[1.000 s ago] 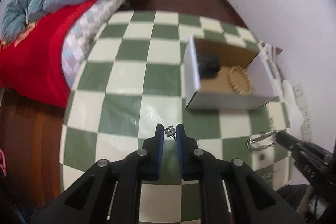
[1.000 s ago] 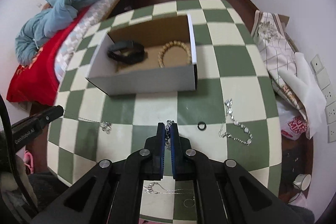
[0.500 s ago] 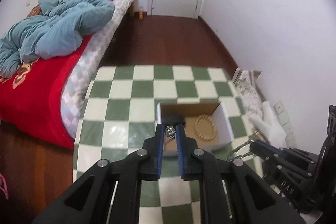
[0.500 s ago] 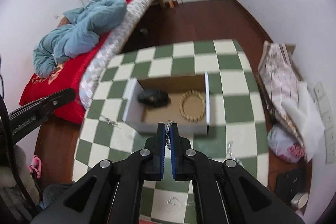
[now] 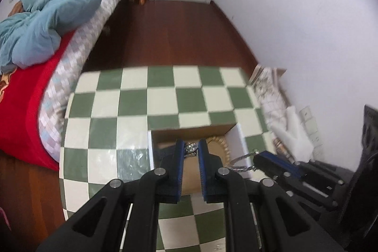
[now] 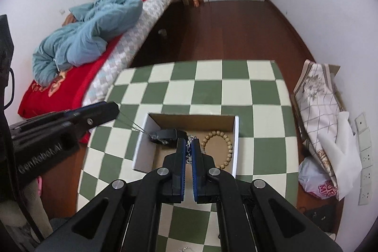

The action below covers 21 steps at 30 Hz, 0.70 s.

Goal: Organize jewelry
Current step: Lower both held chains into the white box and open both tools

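- Holding both grippers over the cardboard box (image 6: pixel 141 145) on the checkered bench (image 6: pixel 208 91), you had a piece of jewelry in each.
- Your left gripper (image 5: pixel 191 148) had its jaws clamped on a small sparkly pendant (image 5: pixel 190 148); in the right wrist view a thin chain (image 6: pixel 132 125) ran from it down over the box's left wall toward the black band (image 6: pixel 166 135) inside.
- Your right gripper (image 6: pixel 188 148) had its jaws closed on a silver link chain (image 6: pixel 189 145), which hung straight down between them; its lower end was hidden.
- Inside the box, the wooden bead bracelet (image 6: pixel 218 150) lay flat just right of the right jaws, the black band just left.
- Key relation: the box floor lay directly below both grippers, so I'd judge the drop to be near-vertical. The right one looked nearer the box middle, between bracelet and band; the left sat over the box's left half.
- Risk, as I read it: the thin chain draped across the wall could snag on release.
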Tool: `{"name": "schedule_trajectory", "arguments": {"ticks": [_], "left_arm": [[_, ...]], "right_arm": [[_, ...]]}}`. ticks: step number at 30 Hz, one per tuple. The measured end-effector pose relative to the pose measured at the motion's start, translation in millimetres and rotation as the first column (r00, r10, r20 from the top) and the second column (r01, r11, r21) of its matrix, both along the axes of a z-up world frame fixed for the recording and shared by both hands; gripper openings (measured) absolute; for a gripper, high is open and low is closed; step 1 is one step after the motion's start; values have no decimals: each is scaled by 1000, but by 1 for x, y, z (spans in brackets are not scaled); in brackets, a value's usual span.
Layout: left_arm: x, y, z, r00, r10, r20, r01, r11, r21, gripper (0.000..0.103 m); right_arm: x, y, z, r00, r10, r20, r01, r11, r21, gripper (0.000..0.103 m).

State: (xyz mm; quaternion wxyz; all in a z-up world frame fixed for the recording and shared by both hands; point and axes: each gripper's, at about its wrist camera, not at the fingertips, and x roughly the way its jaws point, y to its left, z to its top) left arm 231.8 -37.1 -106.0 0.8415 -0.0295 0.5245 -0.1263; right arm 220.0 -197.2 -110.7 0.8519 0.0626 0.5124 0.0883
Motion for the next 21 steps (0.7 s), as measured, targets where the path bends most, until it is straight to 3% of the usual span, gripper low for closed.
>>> {"name": "schedule_trajectory", "arguments": {"ticks": [7,11,13,15,16,17,18,19,21], "left_arm": [[7,4,-55,992,25,-125,-25,1000,-1,9],[13,9,-65,987,73,-145,-66,996,56,13],[15,10,-67,985,98,-143,-85,992,96,16],[16,13,-66,986,123,-115,-105,982,154,41],[15,14,-63,987,136,-89,-119,977,175,52],[13,16,-61,987,149,-63,-134,971,199,77],[12,18,-59,987,155,-44,-143,968,208,90],[11,19,-57,986,162,-23,-153,964,216,92],[7,23,-58,984,178,-9,-171,957,235,103]], "right_arm": [[18,-6,-57,991,11,-136,-7,1000,31,5],[28,-10,-80,977,2,-213,3,1000,24,6],[32,-9,-85,975,-7,-222,-3,999,-44,6],[33,-8,-87,973,-20,-231,-2,995,-96,17],[33,-7,-87,973,-26,-228,-3,992,-125,42],[31,-7,-86,974,-34,-223,0,989,-151,70],[30,-6,-86,974,-42,-221,1,983,-184,83],[28,-5,-86,974,-47,-221,-1,978,-211,94],[23,-2,-90,973,-55,-223,-6,965,-264,94]]}}
